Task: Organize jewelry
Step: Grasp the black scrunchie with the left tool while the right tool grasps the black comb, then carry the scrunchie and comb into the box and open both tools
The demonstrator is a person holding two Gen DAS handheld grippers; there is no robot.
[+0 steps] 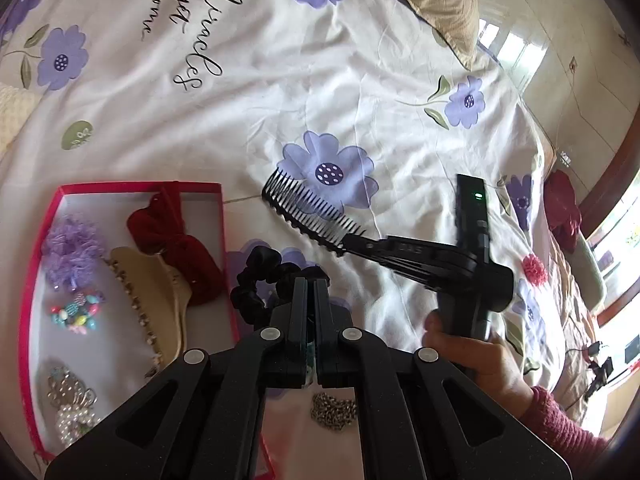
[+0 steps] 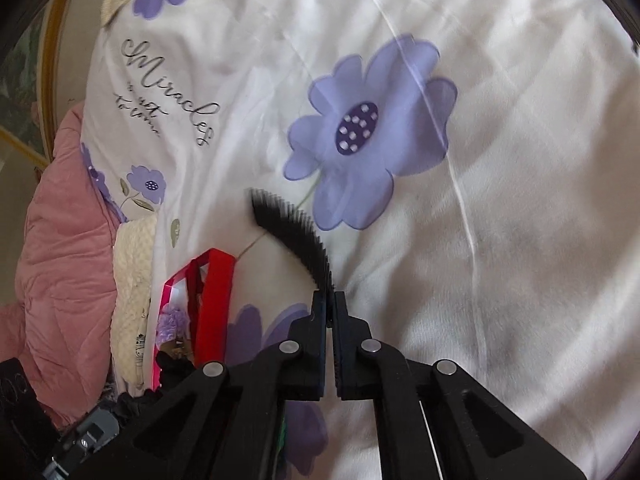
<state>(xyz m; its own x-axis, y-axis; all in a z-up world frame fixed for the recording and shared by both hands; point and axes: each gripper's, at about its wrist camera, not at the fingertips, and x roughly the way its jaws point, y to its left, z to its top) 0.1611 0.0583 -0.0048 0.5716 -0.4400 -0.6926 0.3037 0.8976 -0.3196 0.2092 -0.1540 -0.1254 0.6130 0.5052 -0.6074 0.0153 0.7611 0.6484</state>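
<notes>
Inside, one red box (image 1: 140,189) on the bedspread (image 1: 360,80) holds one purple scrunchie (image 1: 70,254), one red bow (image 1: 176,248), one tan claw clip (image 1: 156,296) and one bead cluster (image 1: 76,314). Beside its right edge, the left tongs (image 1: 310,292) are closed at one black scrunchie (image 1: 256,276); whether they grip it is unclear. Only this view shows one chain (image 1: 334,410) and a hand (image 1: 476,356); the right tongs (image 2: 329,308) pinch one black comb (image 2: 296,236).

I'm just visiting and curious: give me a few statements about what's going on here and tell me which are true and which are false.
1. The right gripper is shut on a black comb. True.
2. The red velvet bow lies on the bedsheet outside the red box. False: it lies inside the box.
3. The left gripper holds a black scrunchie. True.
4. The silver chain is in the box. False: it lies on the sheet.
</notes>
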